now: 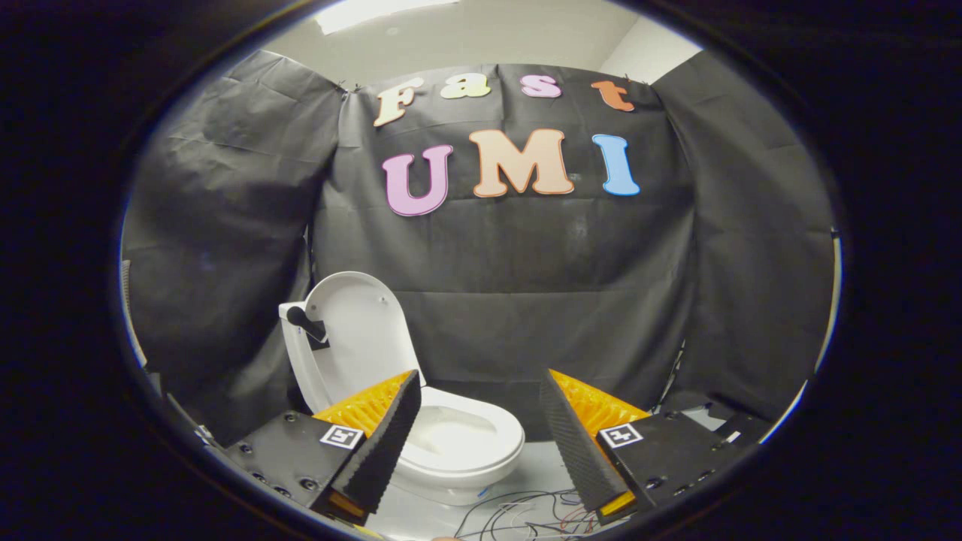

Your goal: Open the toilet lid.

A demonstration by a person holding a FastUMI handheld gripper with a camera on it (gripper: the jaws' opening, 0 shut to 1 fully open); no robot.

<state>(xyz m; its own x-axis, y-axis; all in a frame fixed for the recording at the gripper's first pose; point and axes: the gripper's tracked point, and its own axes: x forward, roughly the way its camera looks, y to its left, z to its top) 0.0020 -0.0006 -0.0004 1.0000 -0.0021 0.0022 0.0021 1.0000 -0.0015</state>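
The white toilet (458,443) sits just ahead of the hand-held gripper (481,436), its lid (361,330) already raised and leaning back against the tank. The fingers are spread apart, holding nothing. A careless nudge could tip the lid forward again, or snag the loose wires (526,515) on the floor.

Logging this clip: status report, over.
Gripper open, holding nothing. Toilet lid raised upright, bowl exposed just beyond fingers. Loose wires on floor ahead.
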